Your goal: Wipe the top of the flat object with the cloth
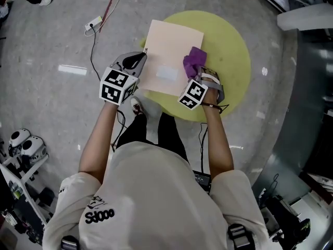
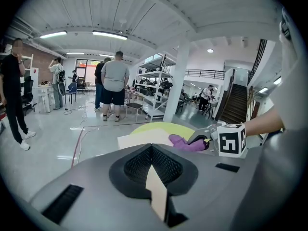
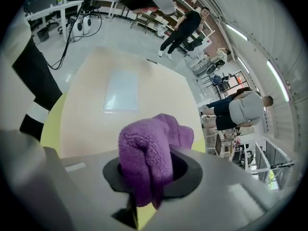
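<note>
At the round yellow table (image 1: 231,46), person standing over it.

Right gripper (image 3: 144,179): jaws closed on the purple cloth (image 3: 147,150). The cloth bulges out of the jaw mouth as a thick wad, with a short tail hanging below.

Left gripper (image 2: 155,179): jaws closed on a thin beige edge. This is the left margin of the flat object (image 1: 169,56), and it is pinched, not merely touched.

Position: the flat object is a pale beige sheet or board lying flat on the table. Its left margin seems to overhang the rim. A paler rectangular patch (image 3: 120,91) sits near its middle. The cloth is at the sheet's right edge, partly over the sheet and partly over the table. The head view suggests it touches the surface, but the right gripper view does not confirm contact. The left gripper is at the opposite edge, well apart from the right, with the near half of the sheet between them.

Step (judgement): start of the wipe. The left gripper steadies the sheet and the right brings the cloth to it. Nearly all the top surface lies ahead and to the left of the wad.

Next move calls for:
- Press the wad down onto the sheet and sweep across the patch toward the left edge.
- Hold the left clamp firm so the sheet does not slide.
- The wad is bunched, so its contact area is small and overlapping passes are likely needed.
</note>
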A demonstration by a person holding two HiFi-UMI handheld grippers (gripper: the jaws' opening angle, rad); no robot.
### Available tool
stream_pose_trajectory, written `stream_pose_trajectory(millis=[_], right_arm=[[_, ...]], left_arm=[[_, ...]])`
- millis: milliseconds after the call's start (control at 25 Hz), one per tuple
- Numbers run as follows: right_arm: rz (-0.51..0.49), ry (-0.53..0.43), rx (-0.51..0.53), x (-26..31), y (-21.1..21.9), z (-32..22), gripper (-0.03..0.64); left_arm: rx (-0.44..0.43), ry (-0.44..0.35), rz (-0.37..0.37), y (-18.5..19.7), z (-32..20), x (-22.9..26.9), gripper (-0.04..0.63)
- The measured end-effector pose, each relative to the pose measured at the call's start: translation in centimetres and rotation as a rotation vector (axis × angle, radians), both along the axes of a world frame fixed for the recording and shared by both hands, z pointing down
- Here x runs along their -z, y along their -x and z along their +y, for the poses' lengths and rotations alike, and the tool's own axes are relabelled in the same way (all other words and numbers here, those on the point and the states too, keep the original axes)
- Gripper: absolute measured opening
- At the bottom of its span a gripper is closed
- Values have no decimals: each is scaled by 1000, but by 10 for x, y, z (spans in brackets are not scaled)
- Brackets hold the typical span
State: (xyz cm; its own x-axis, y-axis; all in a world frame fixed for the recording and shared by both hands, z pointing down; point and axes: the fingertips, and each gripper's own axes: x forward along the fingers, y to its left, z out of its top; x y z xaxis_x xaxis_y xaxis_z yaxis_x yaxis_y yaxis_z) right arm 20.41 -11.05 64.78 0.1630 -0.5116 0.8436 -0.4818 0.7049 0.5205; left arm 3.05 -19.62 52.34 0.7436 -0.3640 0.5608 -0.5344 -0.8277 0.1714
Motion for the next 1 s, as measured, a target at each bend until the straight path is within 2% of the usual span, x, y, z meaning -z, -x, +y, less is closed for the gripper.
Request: stream_pose_trajectory(millis=[160, 280, 520, 720, 1000], right_arm=[[-16, 10, -8, -3, 11, 0, 81], [-12, -11, 24, 6, 32, -12, 81], [-69, -14, 80, 4, 95, -29, 81], [-73, -19, 130, 3, 145, -38, 81], [-72, -14, 223, 5, 203, -42, 81]], left_arm=[[15, -1, 13, 8, -2, 0, 6], [29, 1, 9, 24, -3, 1, 6], [37, -3, -5, 58, -9, -2, 6], [28, -5, -5, 84, -16, -2, 6], [2, -6, -9, 97, -16, -3, 6]])
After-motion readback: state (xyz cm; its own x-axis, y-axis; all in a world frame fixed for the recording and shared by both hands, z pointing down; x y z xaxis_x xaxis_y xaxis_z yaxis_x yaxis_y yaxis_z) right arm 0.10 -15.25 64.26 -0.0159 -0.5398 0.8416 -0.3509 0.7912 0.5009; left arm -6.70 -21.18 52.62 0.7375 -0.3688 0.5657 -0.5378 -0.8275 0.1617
